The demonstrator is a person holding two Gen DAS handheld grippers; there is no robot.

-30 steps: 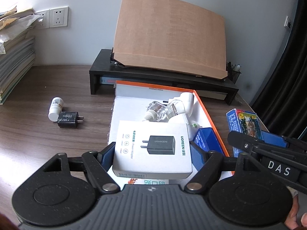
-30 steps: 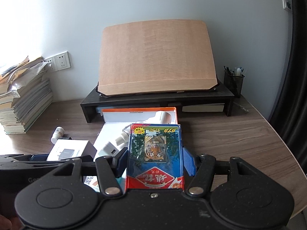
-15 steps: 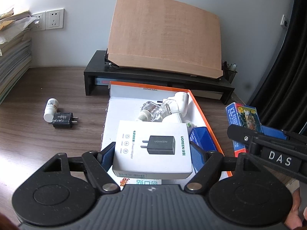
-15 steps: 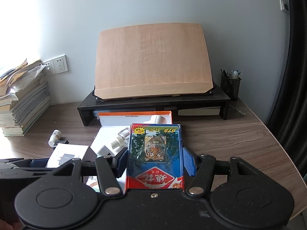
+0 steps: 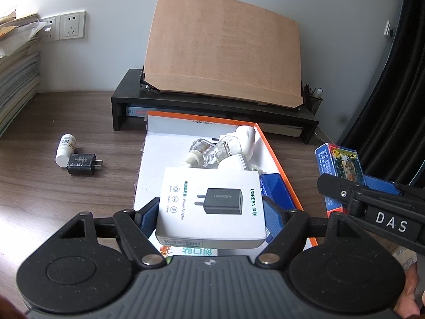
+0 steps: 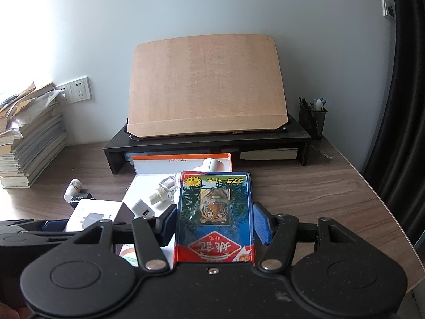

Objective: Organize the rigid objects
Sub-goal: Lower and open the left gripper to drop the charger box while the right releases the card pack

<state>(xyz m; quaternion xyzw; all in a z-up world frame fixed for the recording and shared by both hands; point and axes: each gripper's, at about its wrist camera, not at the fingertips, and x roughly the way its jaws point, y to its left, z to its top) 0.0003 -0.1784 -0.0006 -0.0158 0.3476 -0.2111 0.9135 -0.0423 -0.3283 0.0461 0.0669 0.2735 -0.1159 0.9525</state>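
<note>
My left gripper (image 5: 211,212) is shut on a white power adapter box (image 5: 211,204) and holds it above the near end of an orange-rimmed white tray (image 5: 164,138). My right gripper (image 6: 215,223) is shut on a blue and red card box with a tiger picture (image 6: 215,212); the card box also shows in the left wrist view (image 5: 337,170), at the tray's right. The tray holds a white pipe elbow (image 5: 245,139), a clear glass bottle (image 5: 204,150) and a blue box (image 5: 276,190). On the desk left of the tray lie a white pill bottle (image 5: 65,150) and a black charger plug (image 5: 82,164).
A black monitor riser (image 6: 207,143) with a tilted wooden board (image 6: 207,87) stands behind the tray. A stack of books and papers (image 6: 29,138) sits at the far left. A black pen holder (image 6: 312,119) stands at the back right. The desk edge runs down the right.
Both grippers have risen and drawn back a little with their boxes still held. The card box now sits higher beside the tray in the left wrist view.
</note>
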